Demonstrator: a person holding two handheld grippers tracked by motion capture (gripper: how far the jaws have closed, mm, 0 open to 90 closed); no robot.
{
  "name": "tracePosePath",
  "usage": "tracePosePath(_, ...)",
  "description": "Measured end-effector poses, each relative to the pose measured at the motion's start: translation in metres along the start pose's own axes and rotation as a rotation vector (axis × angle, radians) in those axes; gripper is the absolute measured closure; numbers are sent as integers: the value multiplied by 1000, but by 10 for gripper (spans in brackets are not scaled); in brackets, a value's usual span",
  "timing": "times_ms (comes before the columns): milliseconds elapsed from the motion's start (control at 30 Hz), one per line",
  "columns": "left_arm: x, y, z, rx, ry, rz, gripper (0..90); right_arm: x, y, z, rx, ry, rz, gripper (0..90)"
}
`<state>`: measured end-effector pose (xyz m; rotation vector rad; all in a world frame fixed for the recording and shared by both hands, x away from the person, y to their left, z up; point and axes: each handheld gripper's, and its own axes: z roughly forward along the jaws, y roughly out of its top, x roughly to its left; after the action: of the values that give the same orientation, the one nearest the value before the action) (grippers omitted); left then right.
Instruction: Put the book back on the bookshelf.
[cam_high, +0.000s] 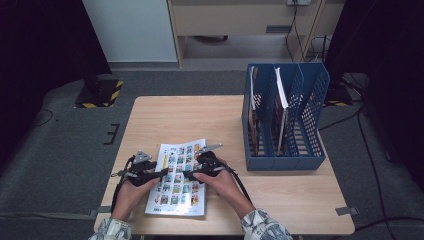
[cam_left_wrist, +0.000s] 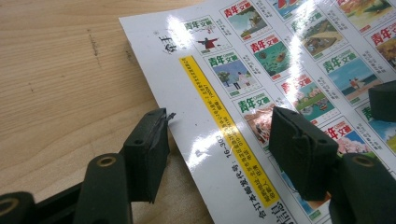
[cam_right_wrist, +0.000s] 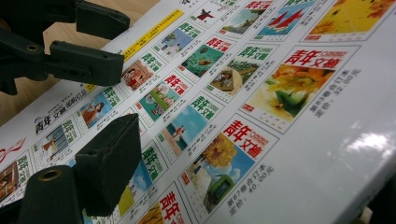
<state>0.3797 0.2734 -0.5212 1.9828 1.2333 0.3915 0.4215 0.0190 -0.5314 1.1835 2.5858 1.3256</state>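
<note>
A glossy magazine (cam_high: 177, 180) with rows of small cover pictures lies flat at the front of the wooden table (cam_high: 200, 115). My left gripper (cam_high: 162, 173) rests over its left edge. In the left gripper view the jaws (cam_left_wrist: 219, 123) stand apart, one pad (cam_left_wrist: 149, 144) on the wood at the edge and the other pad (cam_left_wrist: 299, 149) on the cover (cam_left_wrist: 261, 70). My right gripper (cam_high: 190, 175) sits at the magazine's middle right. One finger (cam_right_wrist: 109, 158) hovers just over the cover (cam_right_wrist: 261, 93); the other is hidden beyond the page's edge. Neither clamps anything.
A blue three-slot file rack (cam_high: 285, 120) stands at the table's right, with magazines upright in its slots. Both forearms come in from the front edge. Bare wood lies behind the magazine and left of the rack. Cables trail on the floor to the right.
</note>
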Motion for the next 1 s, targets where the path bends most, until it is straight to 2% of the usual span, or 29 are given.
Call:
tracePosePath(167, 0, 0, 0, 0, 0, 4, 374, 0, 4, -2, 13, 5, 16, 229)
tracePosePath(300, 1, -1, 0, -2, -4, 4, 374, 3, 9, -7, 1, 17, 6, 268)
tracePosePath(567, 1, 0, 0, -2, 1, 7, 369, 9, 12, -7, -5, 36, 1, 267)
tracePosePath(767, 0, 0, 0, -2, 3, 11, 369, 10, 12, -1, 24, 23, 20, 249)
tracePosePath(900, 0, 0, -1, -1, 5, 11, 368, 10, 14, -3, 6, 23, 72, 358)
tracePosePath(1000, 1, 0, -1, -1, 7, 6, 367, 9, 16, -6, -6, 19, 87, 473)
